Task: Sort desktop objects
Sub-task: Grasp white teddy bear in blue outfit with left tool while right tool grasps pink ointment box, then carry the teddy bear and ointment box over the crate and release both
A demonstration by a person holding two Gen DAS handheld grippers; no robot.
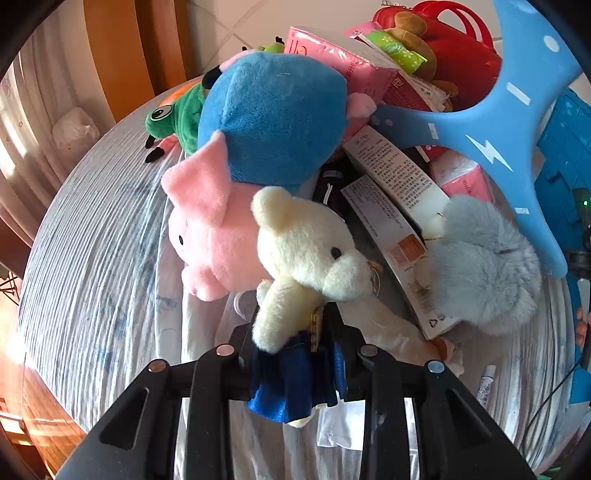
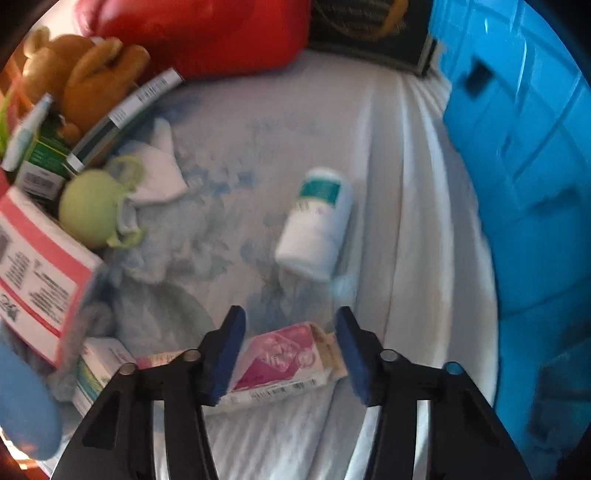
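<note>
Sorting is at an early stage: most items lie in one mixed heap on the cloth-covered table.

Left gripper: clenched on the cream plush bear at its blue skirt. The bear is upright between the jaws, against the pink plush pig, which lies under a blue plush toy. A green frog plush, a grey furry toy, printed cartons, pink tissue packs and a blue plastic piece crowd the same pile.

Right gripper: jaws part-closed and apart, holding nothing. A pink box lies on the cloth between and just below the fingertips; the view is blurred, so contact cannot be confirmed, but the pads appear clear of it. A white bottle lies on its side further ahead, well apart from the heap.

Containers: a blue crate stands at the right edge of the table; its interior is not visible. A red bag sits behind the heap with a brown plush bear resting on it; whether it serves as a sorting bin cannot be told.

Outstanding: nearly all toys, cartons and packs.
</note>
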